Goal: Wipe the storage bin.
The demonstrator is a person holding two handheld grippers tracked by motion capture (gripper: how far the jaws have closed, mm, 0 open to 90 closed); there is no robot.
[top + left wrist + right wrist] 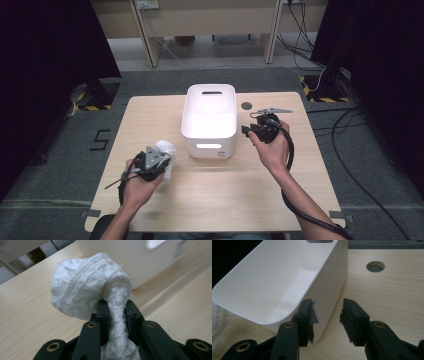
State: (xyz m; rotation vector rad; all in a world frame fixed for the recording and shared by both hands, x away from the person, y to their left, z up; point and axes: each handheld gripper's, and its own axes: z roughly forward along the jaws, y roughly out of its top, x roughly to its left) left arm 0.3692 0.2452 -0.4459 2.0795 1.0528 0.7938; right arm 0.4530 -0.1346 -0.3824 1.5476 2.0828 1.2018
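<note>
Left gripper [117,312] clamped on white cloth [87,290], bin [209,120] just ahead-right. Right gripper [329,315] open, empty, beside bin wall. Step: carrying. Next: lift over rim, release.

The white bin [208,120] stands at the middle of the worktop [150,115] toward its far edge, the one solid obstacle between the two sides, and its open top leaves free room to come down into it from above. On its left the worktop lies bare from the far edge down to the left gripper [159,161], which carries a crumpled white cloth [166,151] just beside the bin's near left corner. On the right, the right gripper [248,129] hangs close by the bin's side wall with its jaws apart, while a small round hole [246,106] sits in the worktop beyond it and the wide near strip in front of the bin gives open passage.
</note>
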